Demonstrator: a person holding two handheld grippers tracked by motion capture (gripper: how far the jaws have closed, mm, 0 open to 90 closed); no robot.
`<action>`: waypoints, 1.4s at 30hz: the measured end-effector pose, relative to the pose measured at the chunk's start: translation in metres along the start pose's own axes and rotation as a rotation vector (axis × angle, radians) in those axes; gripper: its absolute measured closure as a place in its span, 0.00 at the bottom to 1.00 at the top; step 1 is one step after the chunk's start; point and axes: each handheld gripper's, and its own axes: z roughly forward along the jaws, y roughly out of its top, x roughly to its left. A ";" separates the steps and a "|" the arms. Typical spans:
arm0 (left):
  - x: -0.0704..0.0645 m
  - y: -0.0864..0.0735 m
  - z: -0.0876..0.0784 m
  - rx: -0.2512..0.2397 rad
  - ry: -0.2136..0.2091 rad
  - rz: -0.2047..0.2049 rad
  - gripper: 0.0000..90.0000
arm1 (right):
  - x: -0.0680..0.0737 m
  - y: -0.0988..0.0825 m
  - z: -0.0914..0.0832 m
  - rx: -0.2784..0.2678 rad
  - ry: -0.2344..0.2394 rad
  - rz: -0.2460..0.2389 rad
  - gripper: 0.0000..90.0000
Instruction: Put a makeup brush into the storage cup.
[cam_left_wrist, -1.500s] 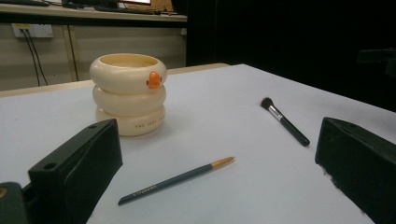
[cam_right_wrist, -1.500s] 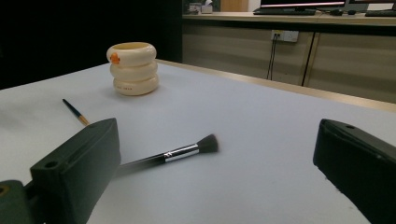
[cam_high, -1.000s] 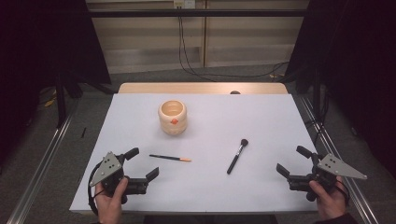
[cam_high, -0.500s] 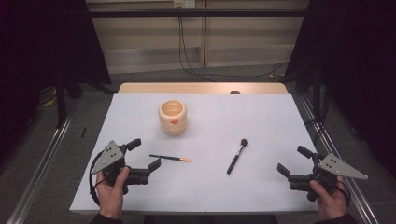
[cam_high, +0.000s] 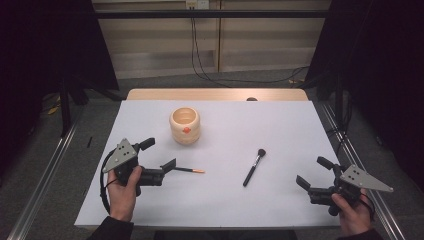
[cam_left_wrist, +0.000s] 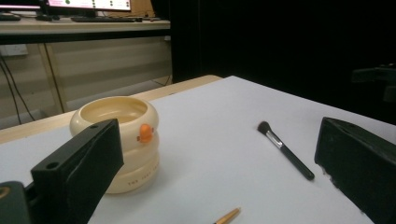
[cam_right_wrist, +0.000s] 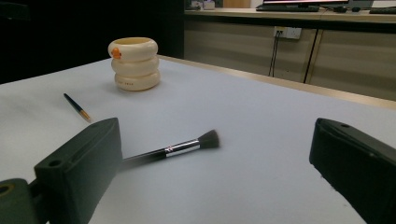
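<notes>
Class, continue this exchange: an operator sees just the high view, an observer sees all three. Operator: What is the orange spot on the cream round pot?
Observer: In the left gripper view, the orange spot on the cream round pot is a raised, beak-like bump.
Operator: Is the pot's wall smooth?
Observer: No. The right gripper view shows that its wall forms three stacked bulges.
Operator: Anything about the black-handled makeup brush?
Observer: In the right gripper view, a silver metal collar sits between its handle and its dark bristles.
</notes>
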 end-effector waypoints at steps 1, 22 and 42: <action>0.000 0.000 0.000 0.000 0.000 0.000 0.01 | 0.000 0.000 0.000 0.001 -0.001 0.002 0.02; 0.016 0.031 0.038 0.052 0.015 0.049 0.02 | 0.000 0.000 0.000 -0.001 0.003 -0.003 0.01; 0.030 0.052 0.070 0.163 -0.020 0.082 0.04 | 0.000 -0.001 -0.001 0.002 0.002 0.004 0.00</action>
